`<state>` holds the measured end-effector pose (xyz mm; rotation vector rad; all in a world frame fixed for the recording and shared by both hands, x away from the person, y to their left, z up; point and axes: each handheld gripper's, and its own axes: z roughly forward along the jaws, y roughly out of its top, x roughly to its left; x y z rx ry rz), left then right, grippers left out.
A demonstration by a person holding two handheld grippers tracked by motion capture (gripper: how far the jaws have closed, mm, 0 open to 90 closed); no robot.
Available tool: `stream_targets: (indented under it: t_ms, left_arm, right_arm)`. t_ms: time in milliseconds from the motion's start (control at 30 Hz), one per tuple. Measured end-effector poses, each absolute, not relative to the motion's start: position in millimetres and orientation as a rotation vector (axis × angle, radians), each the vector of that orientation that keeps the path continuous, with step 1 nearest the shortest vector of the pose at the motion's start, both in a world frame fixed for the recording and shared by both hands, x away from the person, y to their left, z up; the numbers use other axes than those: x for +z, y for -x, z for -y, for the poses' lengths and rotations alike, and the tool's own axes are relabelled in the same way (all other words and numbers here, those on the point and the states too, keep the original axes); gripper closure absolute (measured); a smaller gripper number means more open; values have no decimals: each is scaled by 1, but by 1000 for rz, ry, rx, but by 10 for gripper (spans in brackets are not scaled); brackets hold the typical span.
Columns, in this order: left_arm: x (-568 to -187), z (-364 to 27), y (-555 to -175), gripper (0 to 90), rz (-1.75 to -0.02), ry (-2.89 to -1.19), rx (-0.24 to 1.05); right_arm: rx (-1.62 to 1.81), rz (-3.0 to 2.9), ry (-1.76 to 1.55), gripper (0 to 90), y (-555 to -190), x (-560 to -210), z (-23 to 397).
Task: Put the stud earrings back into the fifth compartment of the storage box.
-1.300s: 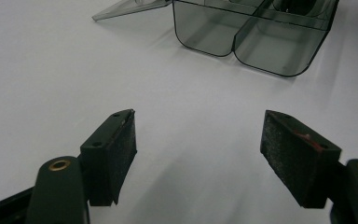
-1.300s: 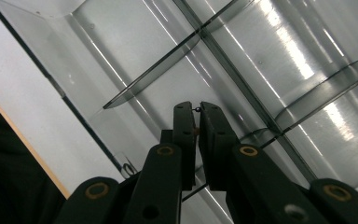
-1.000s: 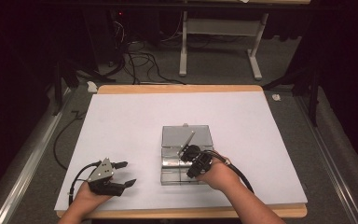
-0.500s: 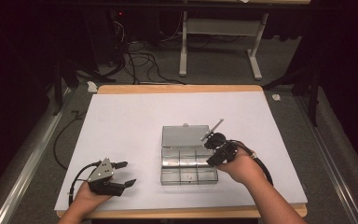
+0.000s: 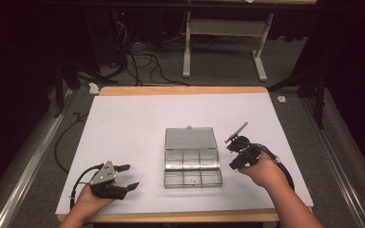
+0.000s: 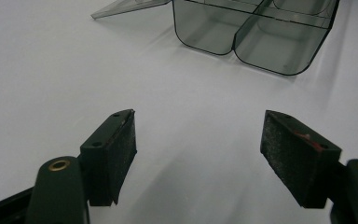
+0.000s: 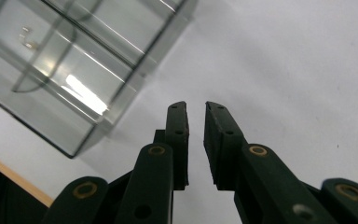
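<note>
Fingers (image 7: 179, 140) of my right gripper (image 5: 239, 153) stand almost together, a narrow slit between the pads with nothing in it; over the last moment they have eased apart only a trace, and I see white sheet through the gap. That gripper hangs just beside the right side of the clear grey plastic compartment box (image 5: 192, 164), apart from it, over the white paper sheet (image 5: 133, 123) that covers the wooden table (image 5: 180, 90). In the right gripper view the box (image 7: 74, 60) lies up and to the left of the jaws, with a small metal piece (image 7: 26, 38) in one of its cells. My left gripper (image 5: 119, 183) sits near the table's front left corner, well apart from the box, its jaws spread wide and empty, pads (image 6: 121, 149) above bare paper. The box sits a little right of the table's middle, nearer the front edge, its flat lid (image 5: 190, 137) open and lying toward the far edge.
</note>
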<state>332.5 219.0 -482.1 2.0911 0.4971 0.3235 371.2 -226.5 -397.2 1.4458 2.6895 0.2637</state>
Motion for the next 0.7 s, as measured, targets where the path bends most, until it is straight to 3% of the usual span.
stream_targets:
  t_ms: [700]
  left_arm:
    - [-482,-219,-332,274,-496,-2092,324]
  right_arm:
    - [198,-2692,-1529,809,-379,-438,239]
